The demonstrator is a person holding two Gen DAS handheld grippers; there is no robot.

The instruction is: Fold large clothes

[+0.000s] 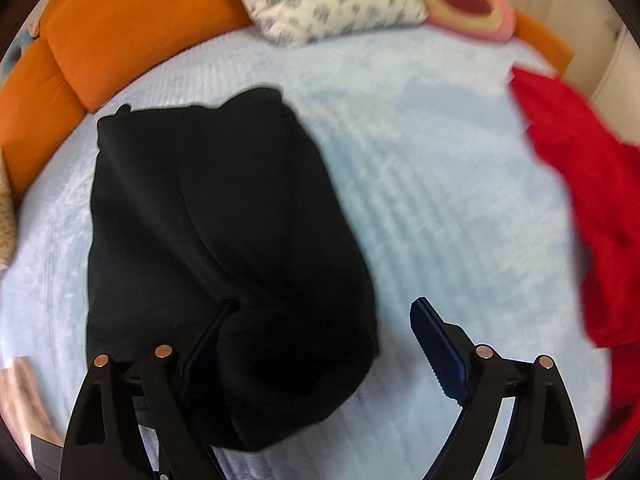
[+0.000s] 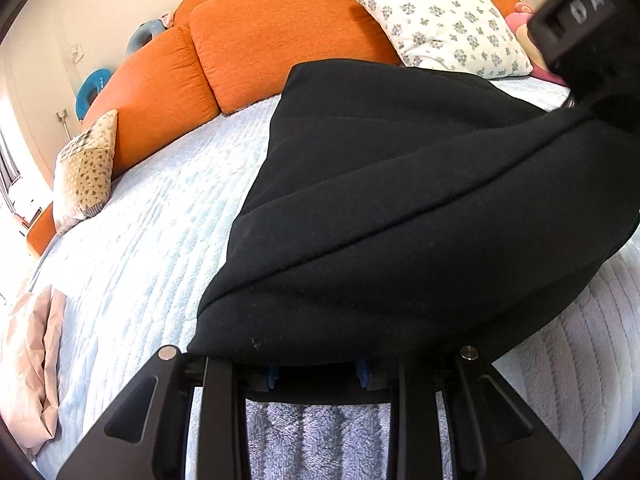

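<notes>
A folded black garment (image 1: pixel 208 216) lies on the pale blue bed cover (image 1: pixel 420 184). My left gripper (image 1: pixel 320 332) is open; its left finger is tucked against a bunched fold at the garment's near end, its right finger (image 1: pixel 436 344) is bare over the cover. In the right wrist view the black garment (image 2: pixel 400 208) drapes over my right gripper (image 2: pixel 318 376); only blue pad tips (image 2: pixel 272 378) show, set apart under the cloth. The left gripper's body (image 2: pixel 588 28) shows at the upper right.
A red garment (image 1: pixel 584 184) lies at the right of the bed. Orange cushions (image 2: pixel 272 32) line the far edge, with a floral pillow (image 2: pixel 444 20), a patterned pillow (image 2: pixel 86 168) and a pink plush toy (image 1: pixel 464 0). A peach cloth (image 2: pixel 32 360) lies at the left edge.
</notes>
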